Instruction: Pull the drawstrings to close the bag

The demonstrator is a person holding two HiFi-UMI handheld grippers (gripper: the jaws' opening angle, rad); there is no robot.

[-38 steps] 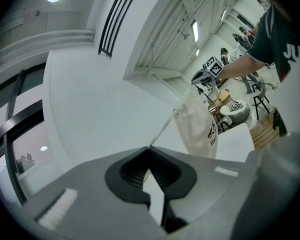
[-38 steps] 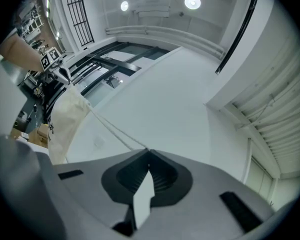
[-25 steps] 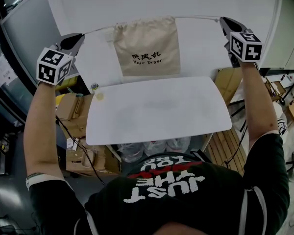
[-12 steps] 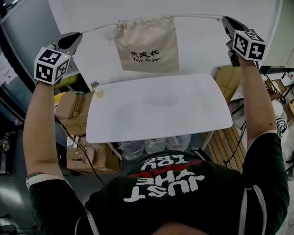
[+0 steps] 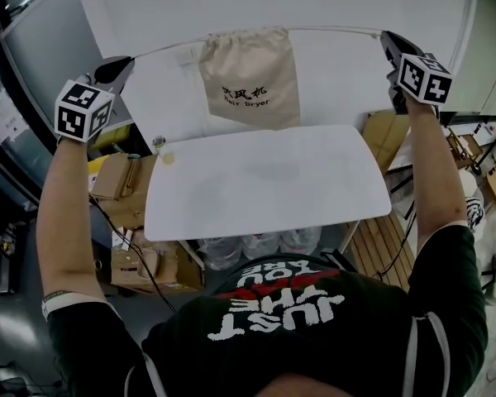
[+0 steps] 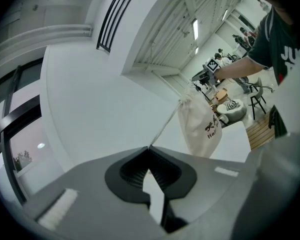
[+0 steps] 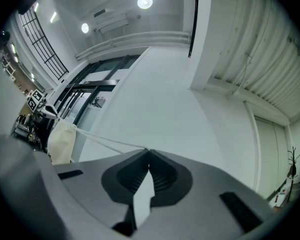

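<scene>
Well, the bag (image 5: 250,77) hangs in mid-air, clear of the white worktop (image 5: 264,180). It is strung taut between both hands on its drawstrings (image 5: 335,31), and its mouth is already puckered. To finish cleanly, I'd pull straight outward and evenly on both sides so the neck cinches without a cord slipping. The left tool (image 6: 149,148) is pressed together on one cord end, and the right tool (image 7: 148,150) pinches the other.

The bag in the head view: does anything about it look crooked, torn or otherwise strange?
Nothing stands out. The bag hangs whole, its mouth gathered, on taut drawstrings between the left gripper and the right gripper.
</scene>
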